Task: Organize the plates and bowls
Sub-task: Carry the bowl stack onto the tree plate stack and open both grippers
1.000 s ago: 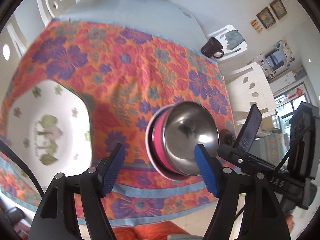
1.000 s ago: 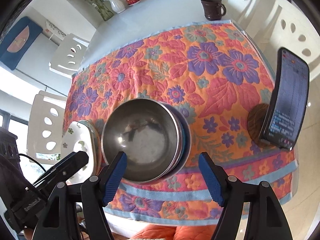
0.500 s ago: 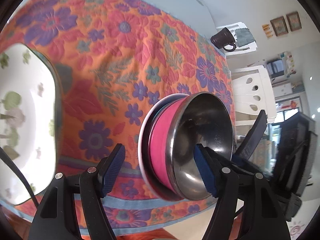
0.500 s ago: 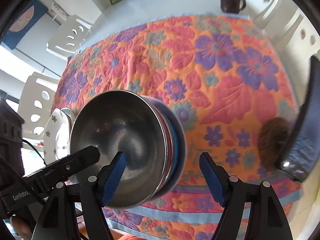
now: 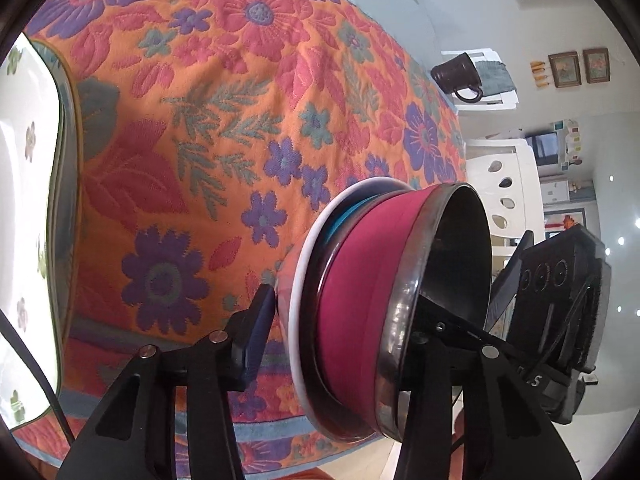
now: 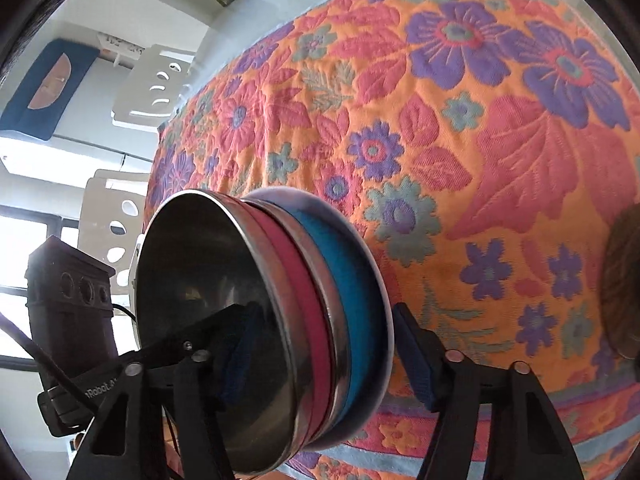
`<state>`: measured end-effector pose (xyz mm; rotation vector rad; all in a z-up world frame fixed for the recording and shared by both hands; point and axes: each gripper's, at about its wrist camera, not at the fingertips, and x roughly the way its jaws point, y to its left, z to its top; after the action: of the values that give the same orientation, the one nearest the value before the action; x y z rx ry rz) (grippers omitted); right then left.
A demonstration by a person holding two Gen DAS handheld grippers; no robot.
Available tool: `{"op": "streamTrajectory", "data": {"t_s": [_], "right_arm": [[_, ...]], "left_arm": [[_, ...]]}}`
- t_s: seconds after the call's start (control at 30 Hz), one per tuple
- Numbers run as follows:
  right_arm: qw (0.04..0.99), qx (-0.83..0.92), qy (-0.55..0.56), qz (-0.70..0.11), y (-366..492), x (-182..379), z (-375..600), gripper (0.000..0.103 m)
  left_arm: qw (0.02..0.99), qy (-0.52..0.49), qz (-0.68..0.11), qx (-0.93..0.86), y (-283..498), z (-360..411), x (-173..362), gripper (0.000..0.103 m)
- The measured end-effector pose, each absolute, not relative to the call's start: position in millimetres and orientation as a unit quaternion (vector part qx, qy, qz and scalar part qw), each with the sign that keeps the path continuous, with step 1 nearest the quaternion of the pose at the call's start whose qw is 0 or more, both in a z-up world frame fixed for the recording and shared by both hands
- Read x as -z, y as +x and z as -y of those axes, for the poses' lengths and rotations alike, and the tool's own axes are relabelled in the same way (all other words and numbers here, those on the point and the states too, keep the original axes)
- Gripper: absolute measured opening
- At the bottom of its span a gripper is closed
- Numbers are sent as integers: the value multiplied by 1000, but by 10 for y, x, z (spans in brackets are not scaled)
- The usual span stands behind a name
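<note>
A stack of dishes sits near the table's front edge: a steel bowl (image 5: 460,264) (image 6: 208,280) on top, a pink bowl (image 5: 360,292), a blue bowl (image 6: 344,280) and a white plate (image 5: 304,280) at the bottom. My left gripper (image 5: 344,312) straddles the stack's wall, its jaws closing; its outer pad (image 5: 260,320) touches the plate's underside and the other finger is hidden inside the steel bowl. From the opposite side my right gripper (image 6: 322,320) straddles the wall too, jaws closing, with a thin gap between its outer pad (image 6: 412,352) and the plate's rim.
A white plate with green flowers (image 5: 24,200) lies to the left on the flowered tablecloth (image 5: 240,100). A dark mug (image 5: 460,76) stands at the far corner and a brown coaster (image 6: 620,280) at the right edge. White chairs (image 5: 504,192) (image 6: 152,92) ring the table.
Both grippers have come down onto the stack, each with one finger inside the steel bowl and one outside. Both pairs of jaws have narrowed, the left more.
</note>
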<state>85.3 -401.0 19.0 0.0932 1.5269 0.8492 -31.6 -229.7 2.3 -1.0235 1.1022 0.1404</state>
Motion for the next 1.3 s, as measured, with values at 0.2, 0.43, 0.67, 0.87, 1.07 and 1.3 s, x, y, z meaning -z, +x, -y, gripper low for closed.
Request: {"op": "streamTrajectory", "data": {"t_s": [0.2, 0.43, 0.67, 0.87, 1.07, 1.3], "right_arm": [[647, -378, 66, -659, 868, -144, 4075, 59], [671, -399, 9, -625, 771, -264, 4003, 59], [681, -408, -9, -609, 782, -413, 3937, 59], [683, -407, -5, -607, 773, -646, 3887, 59], [684, -440, -15, -581, 556, -1145, 3565, 59], [659, -492, -36, -567, 66, -1470, 2837, 59]], "left_arm": [[727, -480, -487, -62, -349, 2264, 8, 42], [755, -435, -486, -73, -342, 2366, -110, 42], [766, -436, -466, -83, -342, 2341, -258, 40], [777, -436, -442, -104, -441, 2277, -582, 40], [794, -435, -399, -144, -841, 2009, -1119, 40], [789, -438, -381, -202, -1463, 1463, -1409, 40]]}}
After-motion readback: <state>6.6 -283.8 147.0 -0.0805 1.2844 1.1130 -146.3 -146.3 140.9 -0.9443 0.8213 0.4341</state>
